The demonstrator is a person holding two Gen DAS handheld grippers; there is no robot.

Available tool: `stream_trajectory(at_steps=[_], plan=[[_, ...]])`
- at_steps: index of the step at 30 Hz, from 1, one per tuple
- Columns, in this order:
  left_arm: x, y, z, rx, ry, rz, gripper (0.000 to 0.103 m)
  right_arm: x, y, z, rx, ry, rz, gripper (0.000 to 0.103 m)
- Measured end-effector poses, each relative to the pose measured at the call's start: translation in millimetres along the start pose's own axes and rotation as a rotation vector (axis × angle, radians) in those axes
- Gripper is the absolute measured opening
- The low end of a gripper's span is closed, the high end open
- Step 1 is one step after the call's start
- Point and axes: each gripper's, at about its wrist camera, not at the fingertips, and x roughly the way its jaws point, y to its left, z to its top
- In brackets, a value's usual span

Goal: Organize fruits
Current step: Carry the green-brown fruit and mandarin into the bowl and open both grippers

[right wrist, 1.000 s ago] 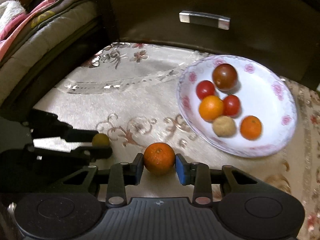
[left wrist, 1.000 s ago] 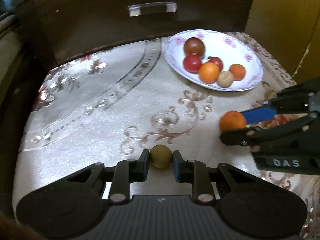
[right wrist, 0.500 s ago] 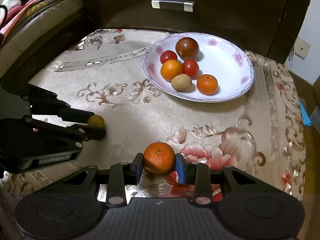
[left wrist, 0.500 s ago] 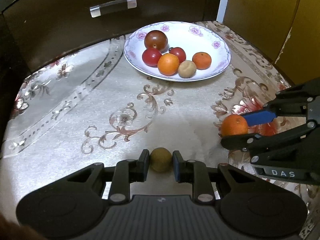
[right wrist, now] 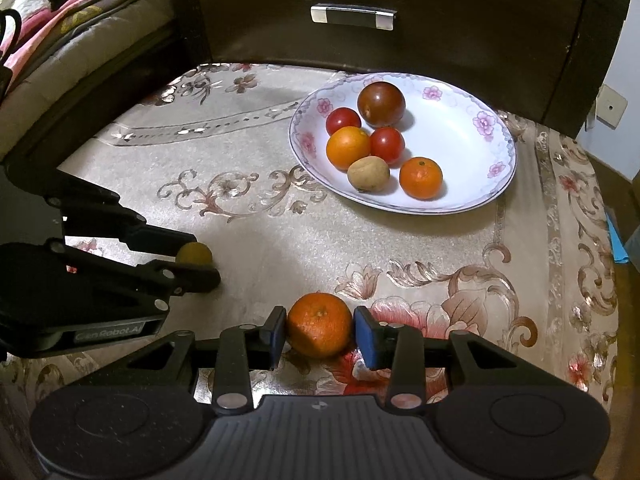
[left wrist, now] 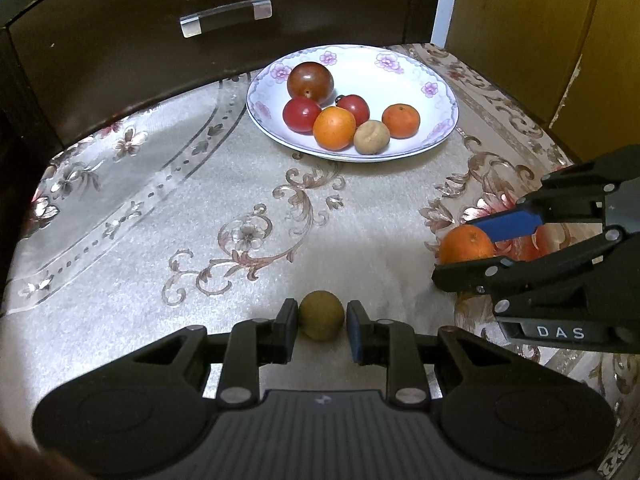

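Observation:
A small olive-brown fruit (left wrist: pixel 321 315) rests on the patterned cloth (left wrist: pixel 240 184) between the pads of my left gripper (left wrist: pixel 322 316). The pads still touch it while the jaws begin opening. A tangerine (right wrist: pixel 319 330) sits on the cloth between the blue pads of my right gripper (right wrist: pixel 320 332). Those jaws are opening, with a thin gap at the right pad. The flowered white plate (left wrist: pixel 400 60) at the back holds several tomatoes, oranges and a brown fruit. Each gripper shows in the other's view: the right gripper (left wrist: pixel 456 250) and the left gripper (right wrist: pixel 206 258).
A dark wooden drawer front with a clear handle (left wrist: pixel 226 18) stands right behind the plate (right wrist: pixel 460 132). A yellow panel (left wrist: pixel 520 20) rises at the back right. A cushioned seat with bedding (right wrist: pixel 80 40) lies off the cloth's left side.
Both grippers drew back from the plate toward the near edge, each carrying its fruit. Over the last half second they stayed put and the right pads parted slightly from the tangerine.

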Motion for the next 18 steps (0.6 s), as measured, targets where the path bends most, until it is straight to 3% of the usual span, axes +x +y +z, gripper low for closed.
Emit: stream_trajectory(at_steps=[18], plan=[[-2.9,-7.4,14.8,0.009,-0.039,0.005,0.034,-8.0,0.9,4.0,0.000,-0.032,0.004,0.029]])
